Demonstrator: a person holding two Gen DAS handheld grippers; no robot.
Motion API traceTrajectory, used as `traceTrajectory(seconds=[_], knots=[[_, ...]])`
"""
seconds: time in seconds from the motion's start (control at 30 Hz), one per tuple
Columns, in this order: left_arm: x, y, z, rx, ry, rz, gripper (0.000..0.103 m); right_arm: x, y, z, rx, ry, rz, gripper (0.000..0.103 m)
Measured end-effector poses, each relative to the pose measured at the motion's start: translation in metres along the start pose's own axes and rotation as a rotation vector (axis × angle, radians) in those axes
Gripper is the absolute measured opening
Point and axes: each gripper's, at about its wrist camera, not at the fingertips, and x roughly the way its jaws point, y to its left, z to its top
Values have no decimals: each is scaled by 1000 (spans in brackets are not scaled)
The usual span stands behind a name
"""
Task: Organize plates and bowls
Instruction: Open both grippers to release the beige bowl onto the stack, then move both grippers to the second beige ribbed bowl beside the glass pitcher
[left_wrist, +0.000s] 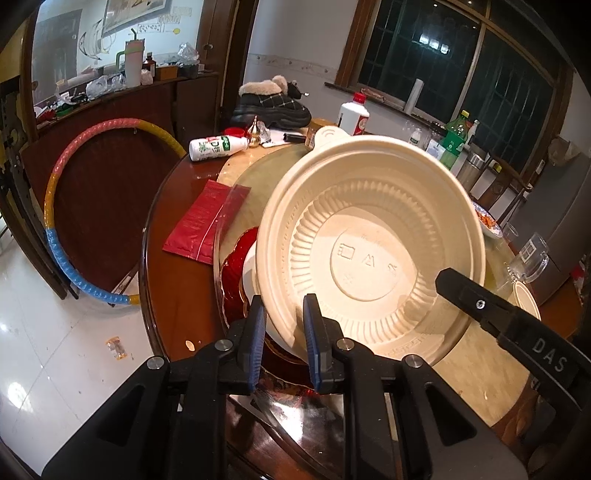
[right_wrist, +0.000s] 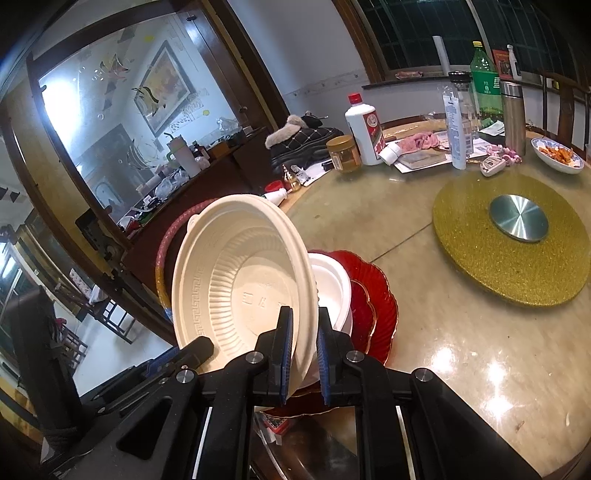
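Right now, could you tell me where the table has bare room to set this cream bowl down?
Bare tabletop lies between the red plates and the gold turntable, and toward the near right edge. The far side is crowded with a white bottle, a jar, and a food dish. Both tools grip the cream bowl.

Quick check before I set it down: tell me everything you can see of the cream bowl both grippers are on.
The cream bowl looks like thin moulded disposable plastic or pulp: round, ribbed inner wall, flat base with embossed marks, a key-pattern band under the rim, and a small tab on the far rim. It looks empty and is tilted steeply, its inside facing the cameras. The left gripper and right gripper each pinch its near rim. Behind it a white bowl rests on stacked red plates; whether they touch is unclear.
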Motion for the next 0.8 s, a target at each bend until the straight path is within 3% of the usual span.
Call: traceTrajectory(seconds=[0.23,0.4,0.47,0.5,0.53,0.67,0.8], knots=[[12,1,2,-16,36,10,17,14,-2,-1,-5,22,-11,16],[5,2,8,-26,-24,43,19,18,-1,3,-27,0,-32,19],[2,3,9,-31,-51,57,28,16,-1,5,-34,-19,-53,32],[0,5,9,-42,-71,63,42,15,-2,6,-34,-31,-59,44],[-1,6,9,-51,-82,62,56,14,-4,7,-31,-40,-59,47],[-11,9,10,-92,-147,43,60,10,-15,8,-4,-57,-53,48],[-25,-7,8,-53,-214,39,75,0,-31,7,30,-72,-30,64]])
